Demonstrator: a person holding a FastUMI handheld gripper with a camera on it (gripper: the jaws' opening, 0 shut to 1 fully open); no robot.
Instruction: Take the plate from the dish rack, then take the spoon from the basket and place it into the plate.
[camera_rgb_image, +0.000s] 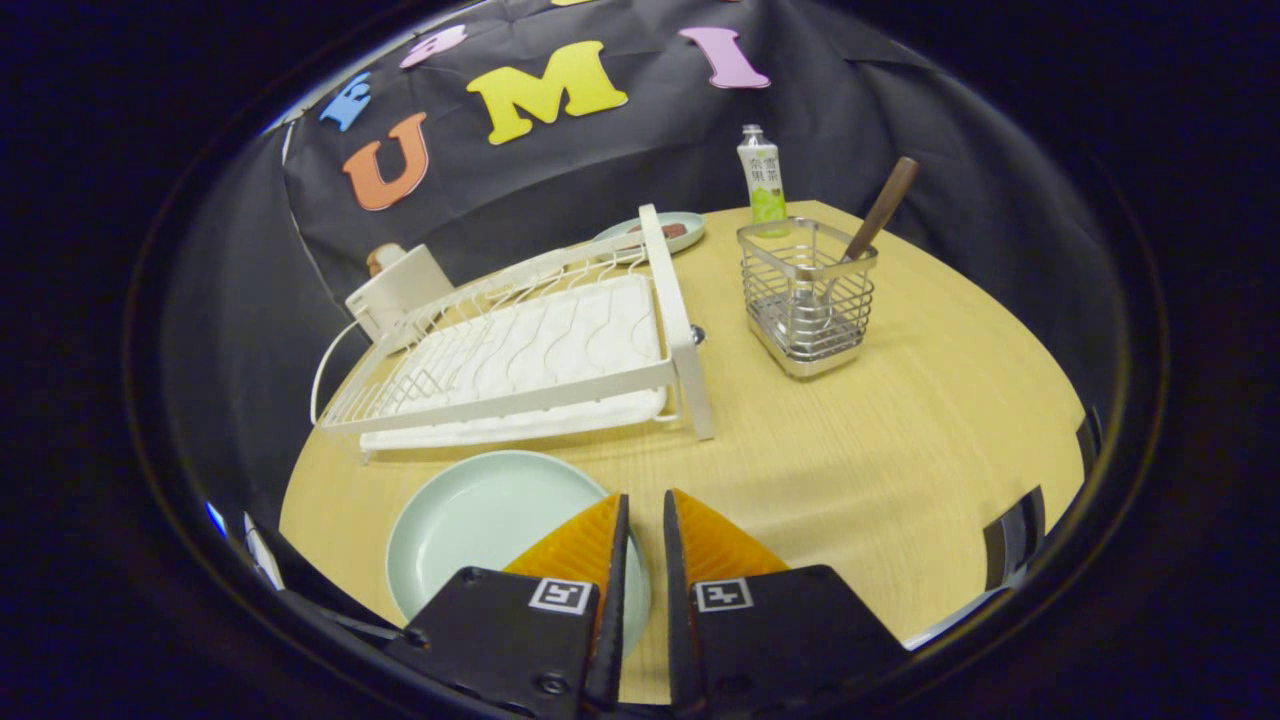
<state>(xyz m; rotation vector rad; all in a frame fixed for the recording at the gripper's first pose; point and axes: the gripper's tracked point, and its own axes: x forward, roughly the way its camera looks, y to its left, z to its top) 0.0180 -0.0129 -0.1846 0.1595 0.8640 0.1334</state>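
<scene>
Gripper view: the gripper (645, 520) has its fingers nearly closed, a narrow gap between them, holding nothing. The plate (480, 520) lies flat on the table (900, 440), in front of the dish rack (540, 345). The spoon (880, 210) stands in the basket (808, 300) beyond.

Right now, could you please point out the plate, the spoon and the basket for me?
plate (480, 520): gripper view, on its bare inner face.
spoon (884, 205): gripper view, on its brown handle.
basket (812, 300): gripper view, on its front wire wall.
</scene>
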